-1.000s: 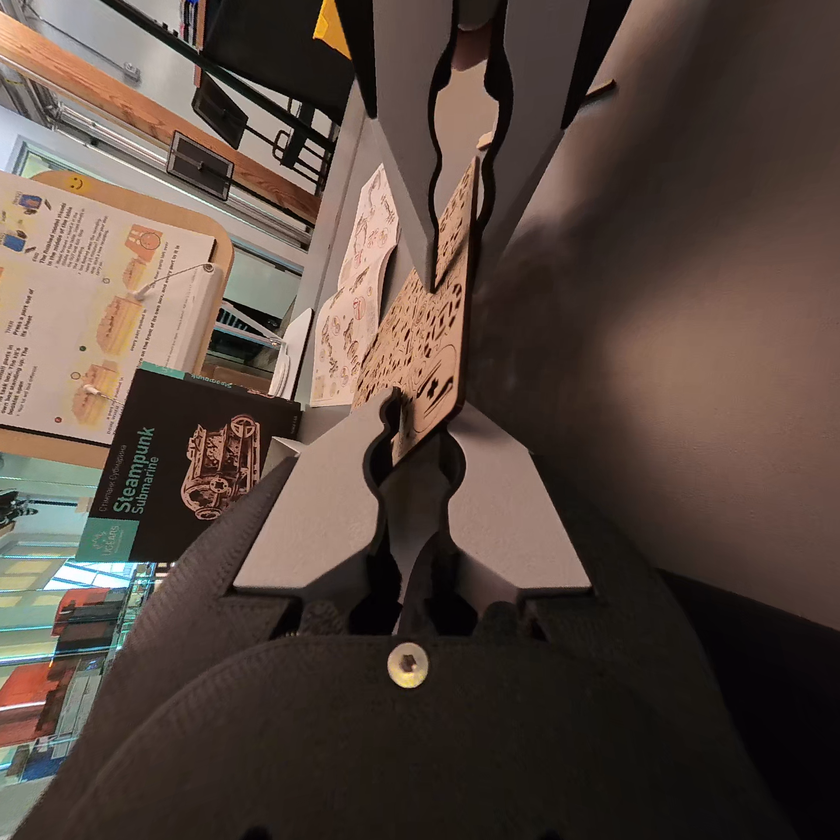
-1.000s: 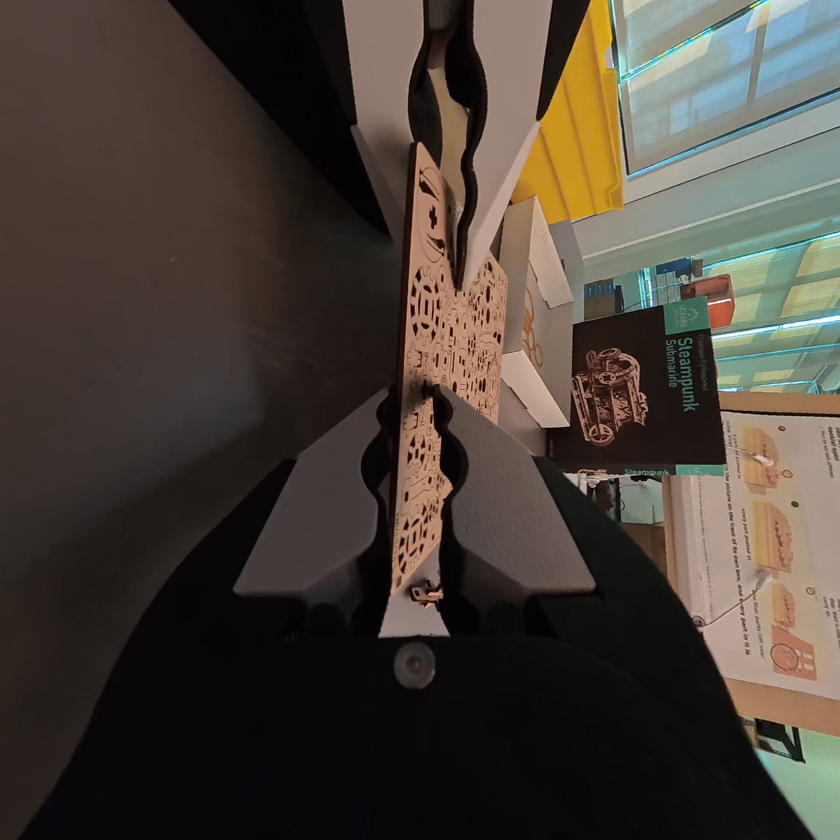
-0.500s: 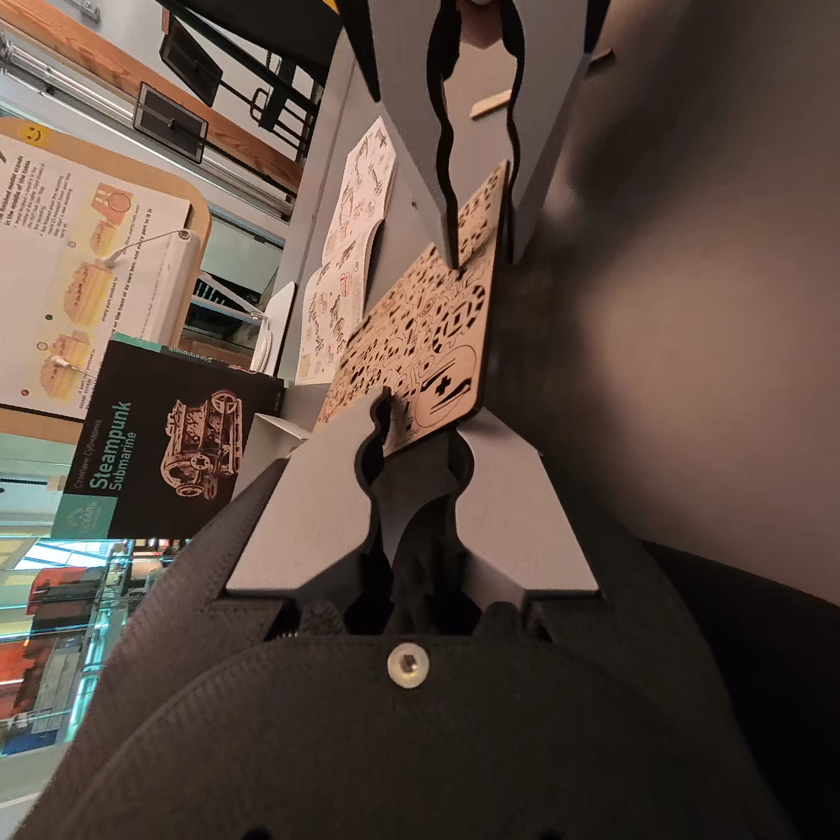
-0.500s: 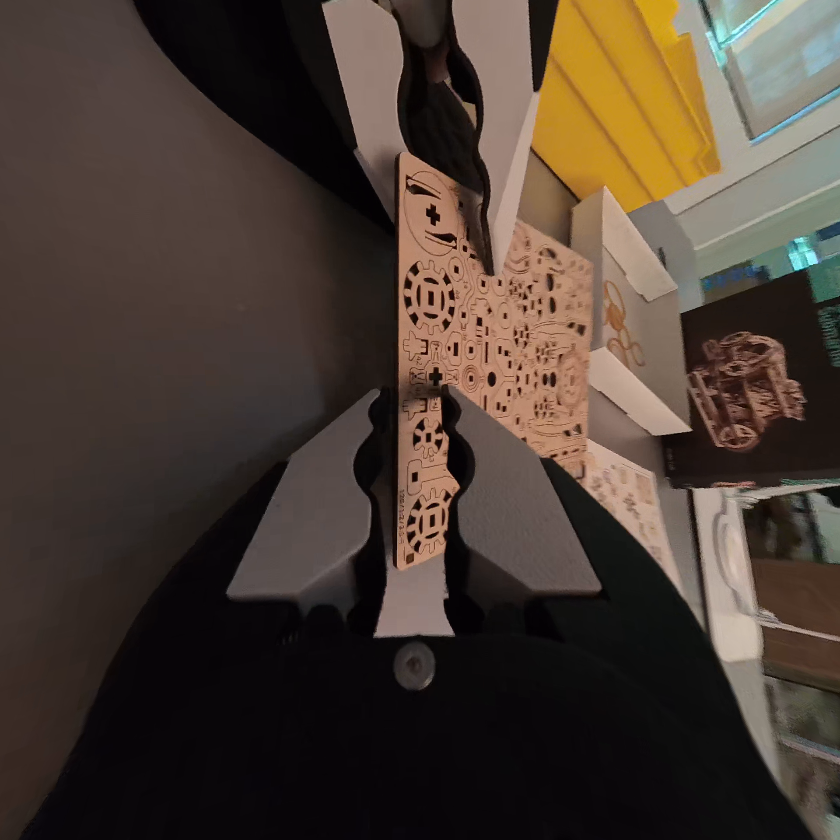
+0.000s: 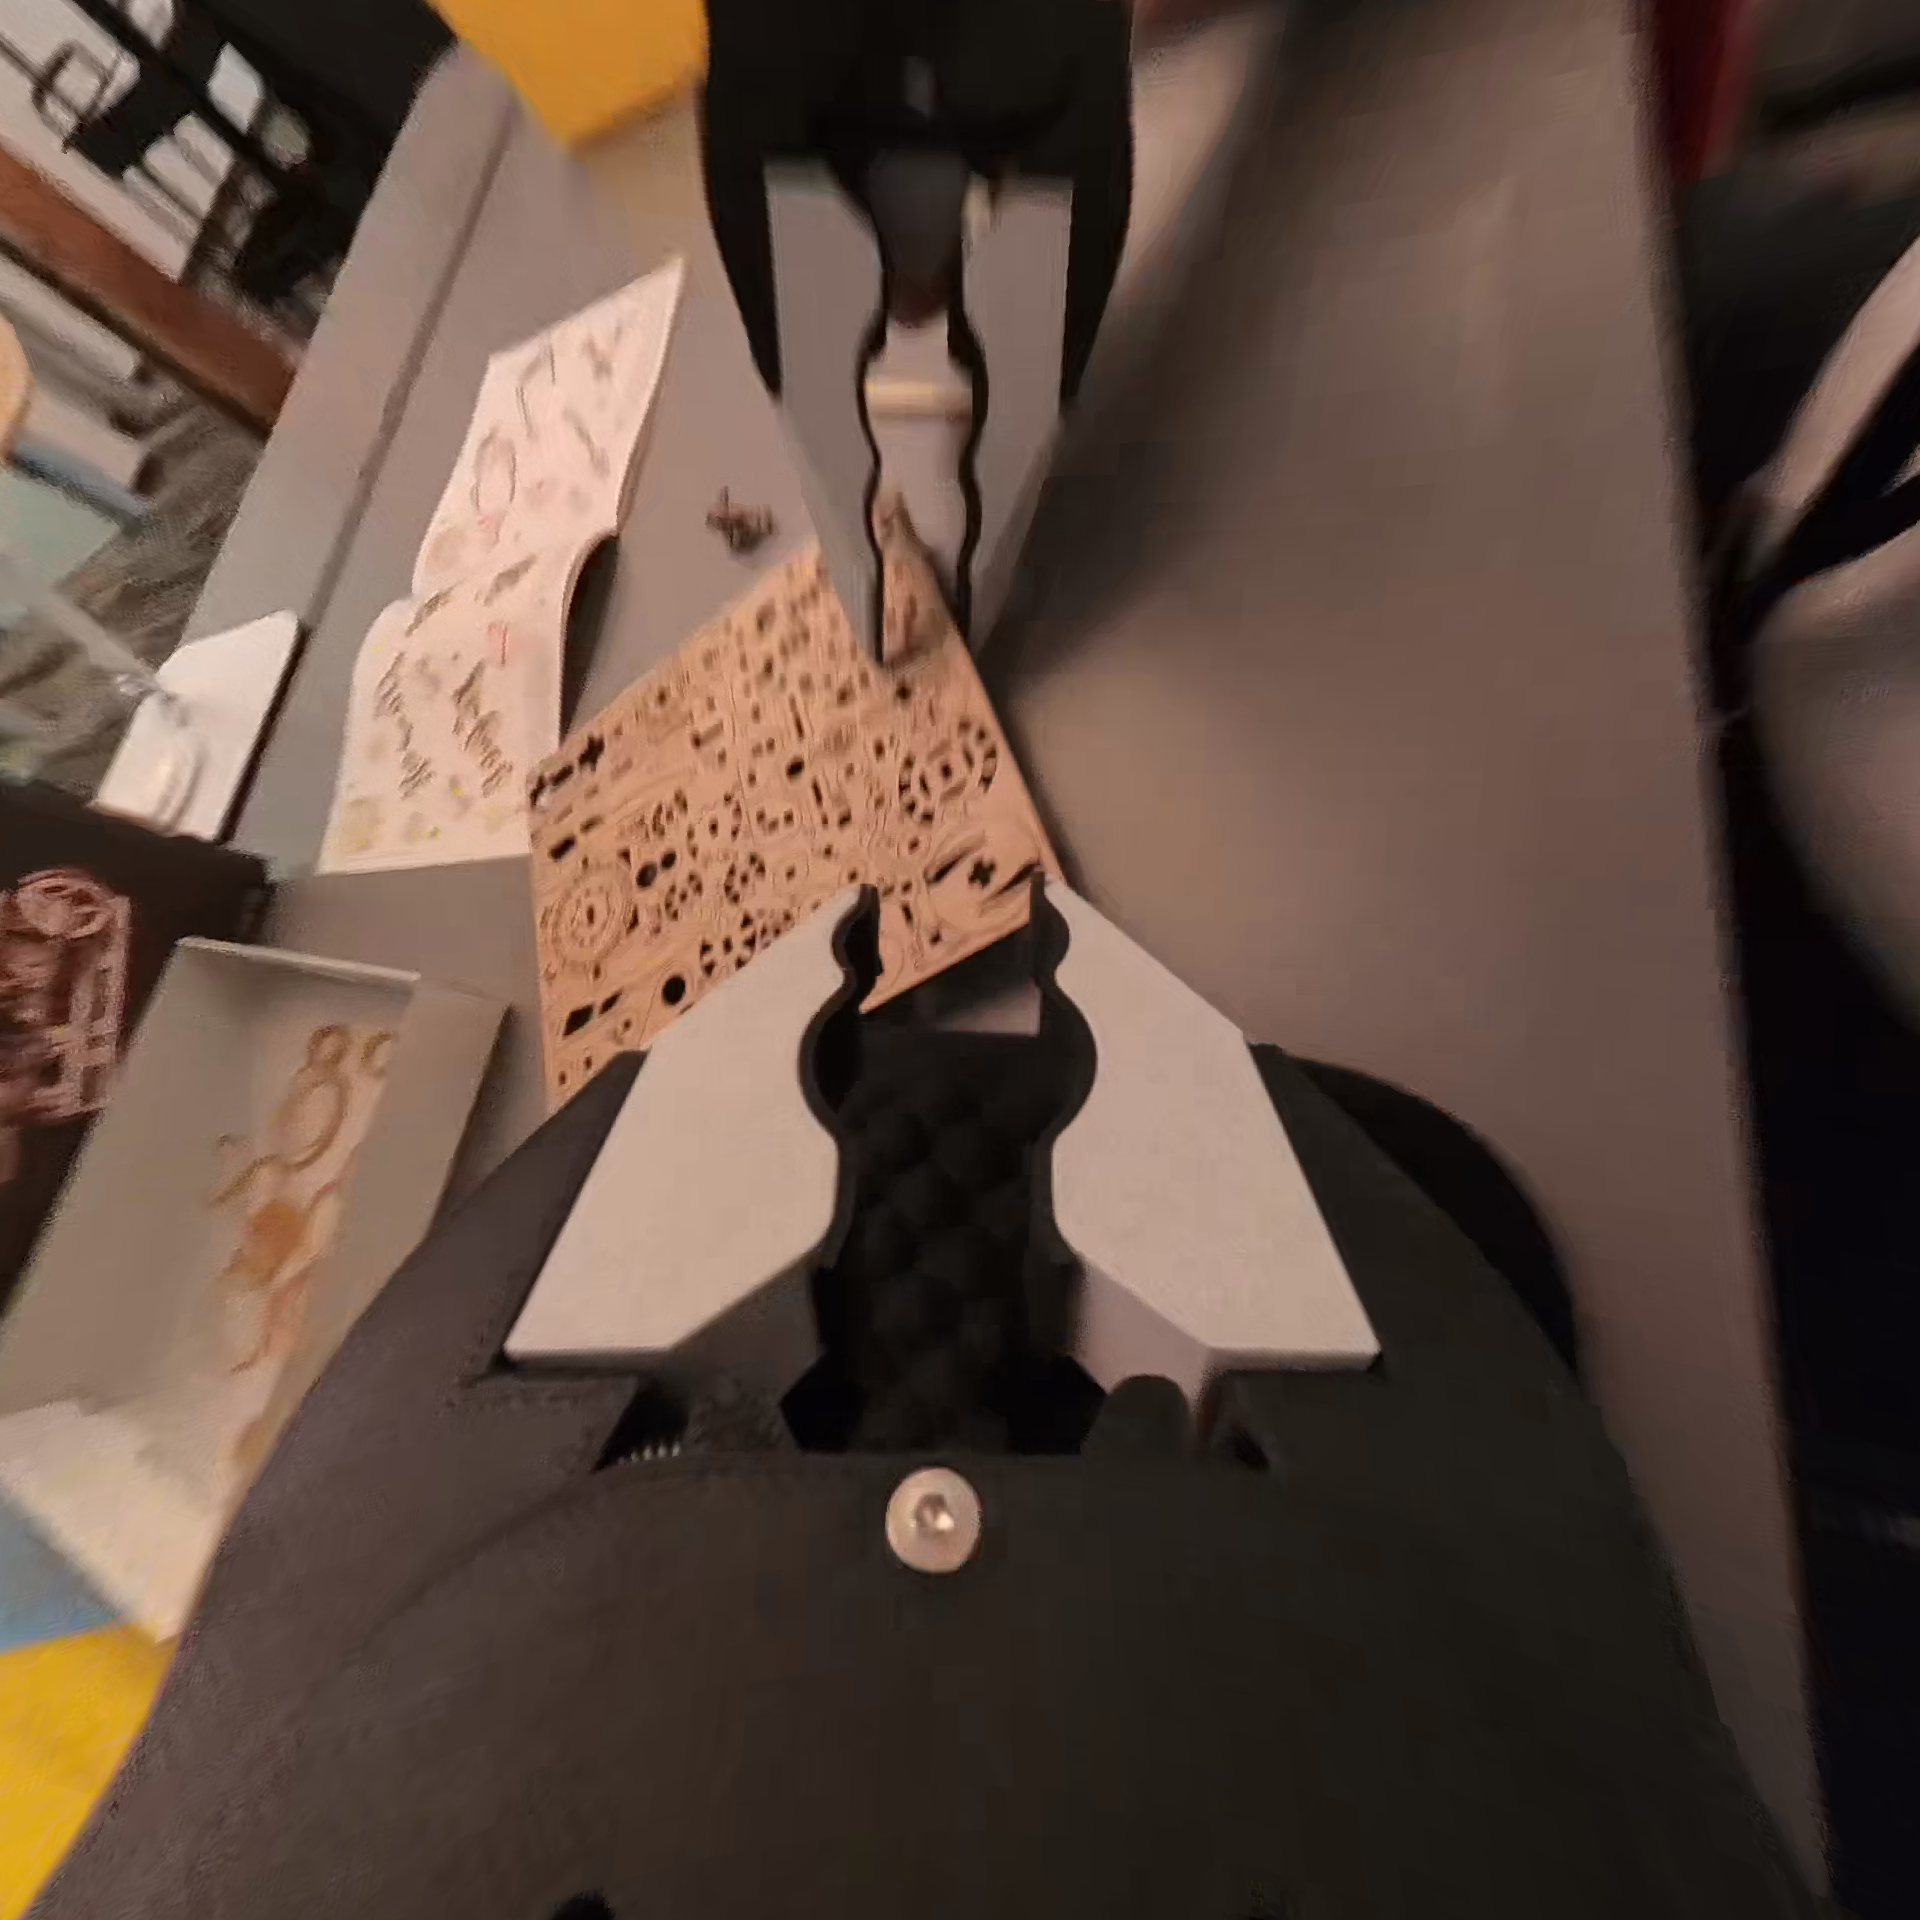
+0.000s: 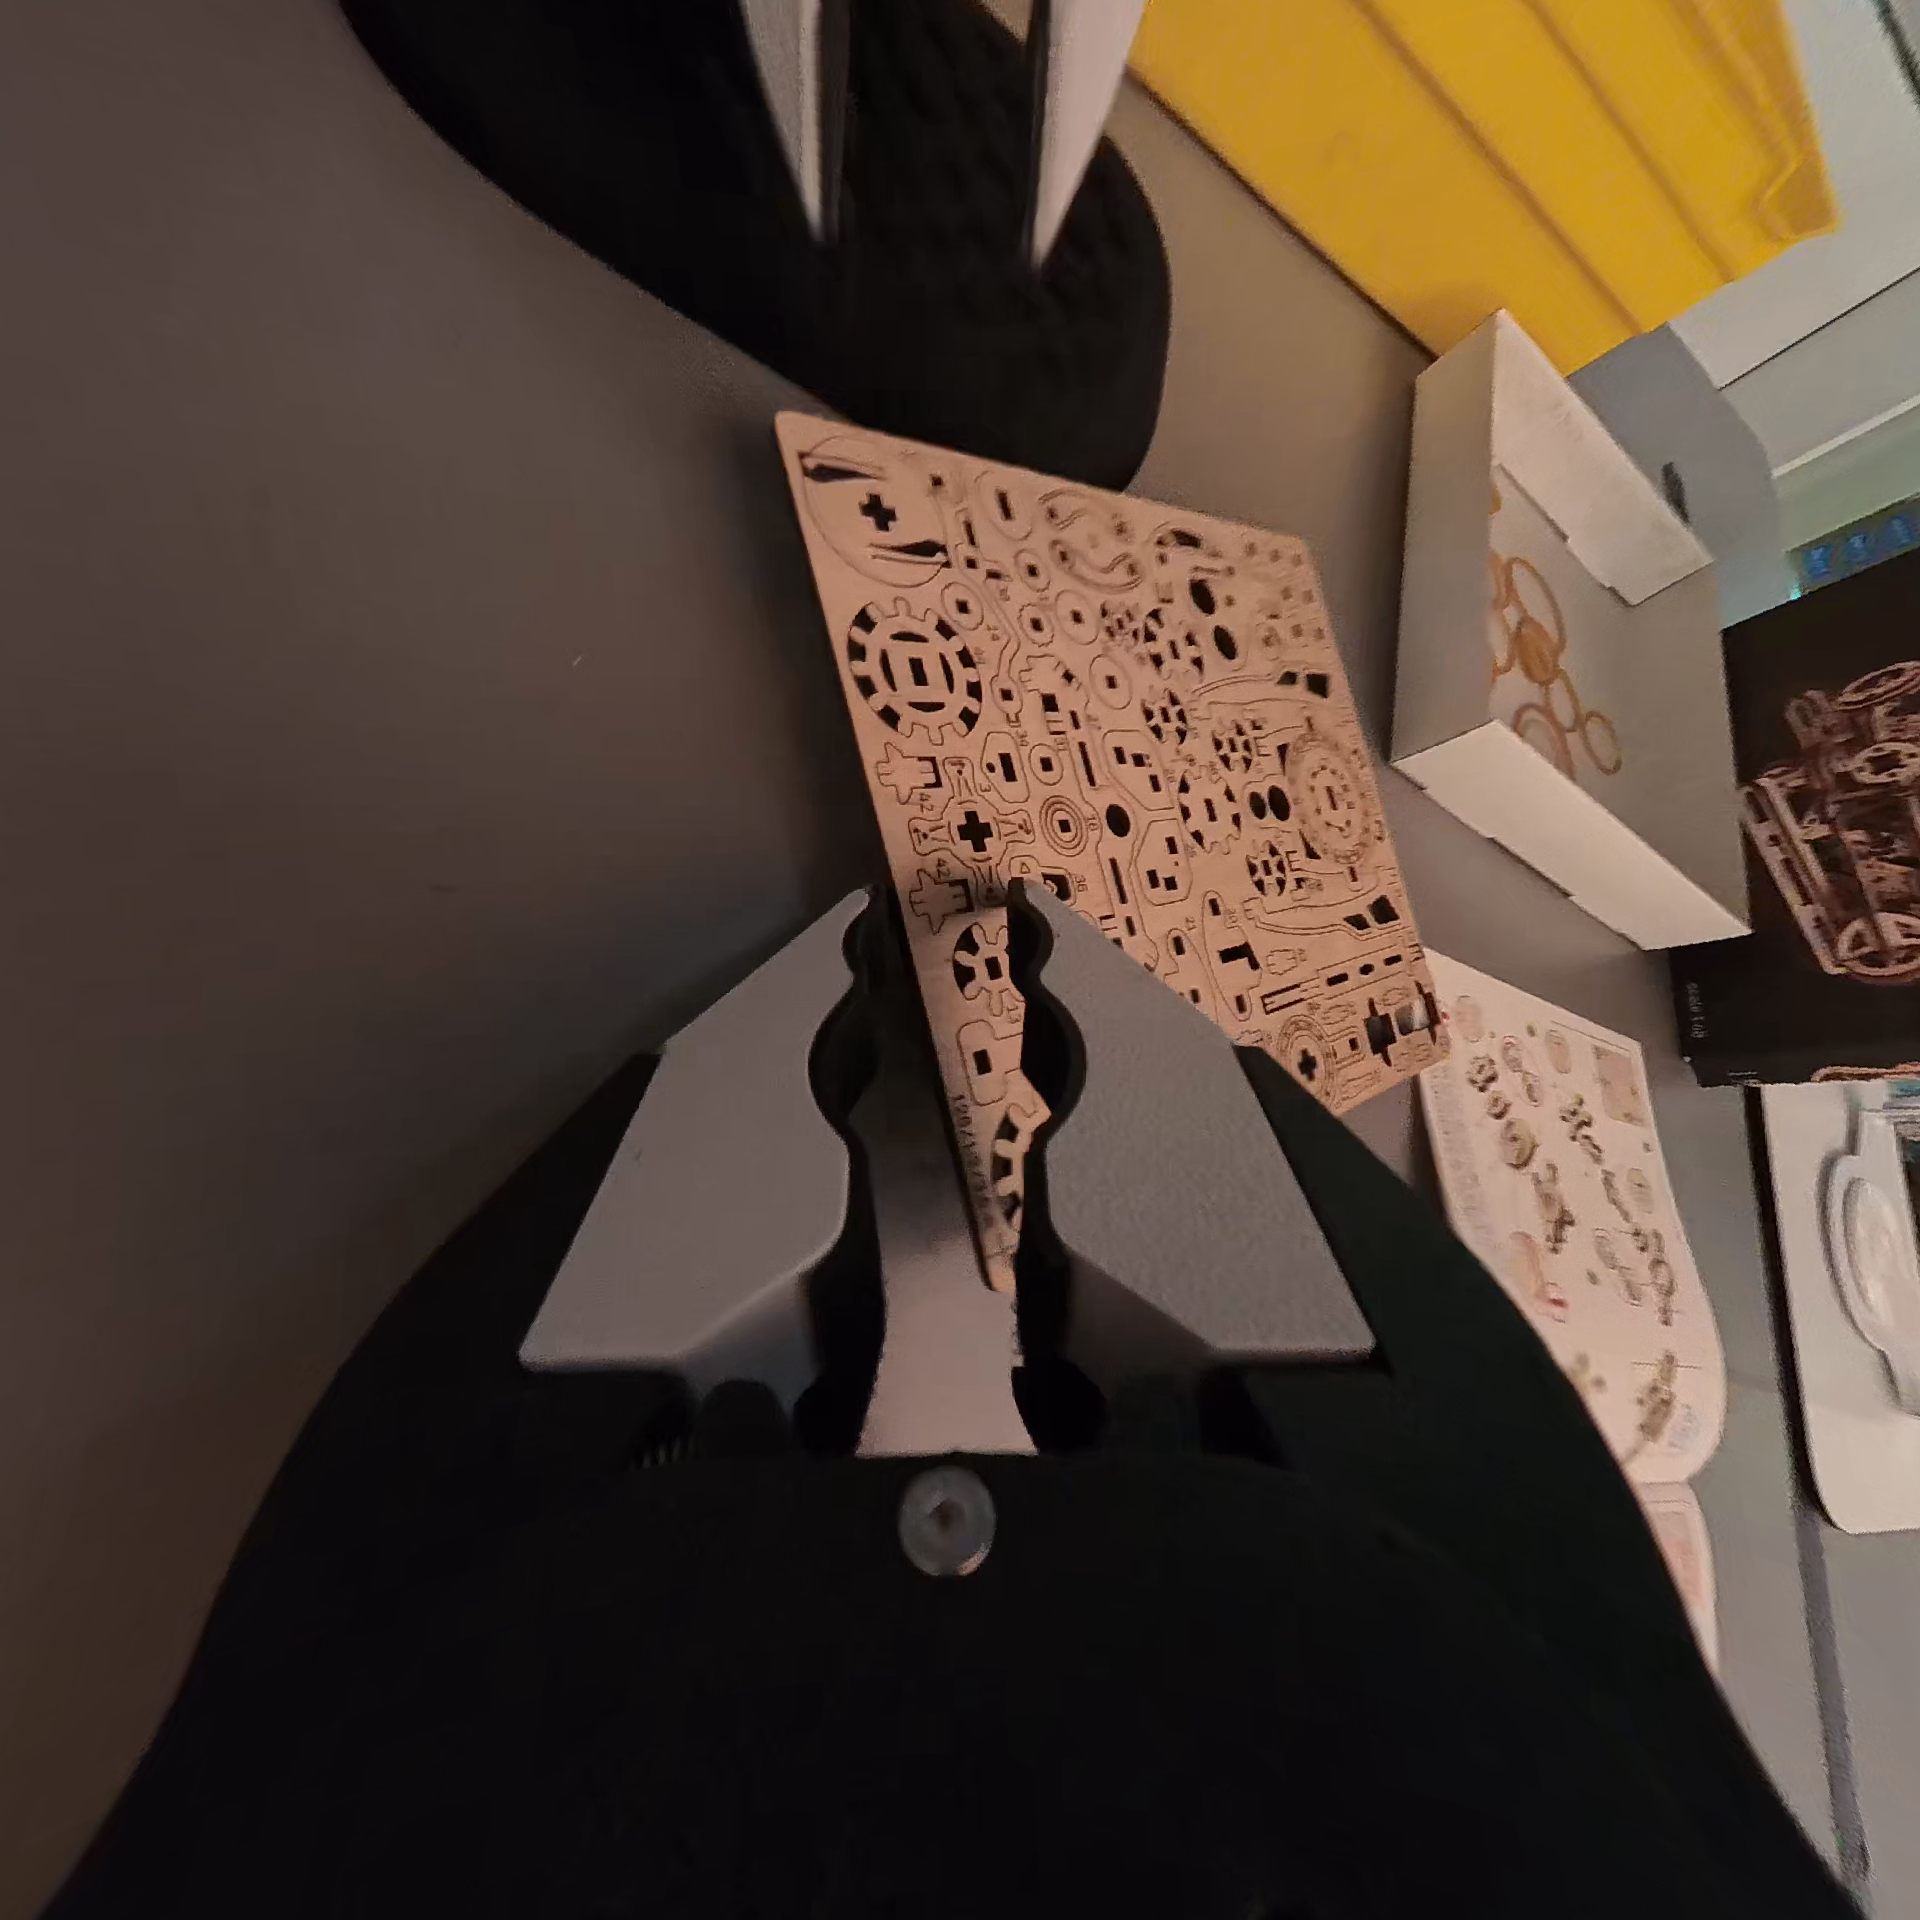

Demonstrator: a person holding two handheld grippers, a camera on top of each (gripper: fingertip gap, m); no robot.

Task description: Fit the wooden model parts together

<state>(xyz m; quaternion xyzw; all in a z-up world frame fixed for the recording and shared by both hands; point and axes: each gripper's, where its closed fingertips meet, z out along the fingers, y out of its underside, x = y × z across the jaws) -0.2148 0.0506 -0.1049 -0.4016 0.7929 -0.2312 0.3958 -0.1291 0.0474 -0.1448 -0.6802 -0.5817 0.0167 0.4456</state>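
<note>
A thin wooden sheet of laser-cut model parts (image 6: 1122, 727) is held tilted above the grey table (image 6: 364, 623). My right gripper (image 6: 940, 904) is shut on one end of it. In the left wrist view the sheet (image 5: 790, 790) lies ahead, with the right gripper (image 5: 925, 634) clamped on its far end. My left gripper (image 5: 951, 904) is open and empty, its tips over the sheet's near corner. In the right wrist view the left gripper (image 6: 935, 229) sits beyond the sheet's far edge, apart from it.
An open instruction booklet (image 6: 1558, 1247) lies on the table beside the sheet. A white box (image 6: 1538, 665) and a dark box with a model picture (image 6: 1829, 790) stand past it. A yellow bin (image 6: 1455, 135) is at the table's end. A small dark piece (image 5: 740, 516) lies near the booklet. Across from one pair of fingers to the other is roughly 11 centimetres.
My left gripper has let go of the sheet's end and drawn back. The right gripper has turned the sheet from edge-on to nearly flat and still holds it.
</note>
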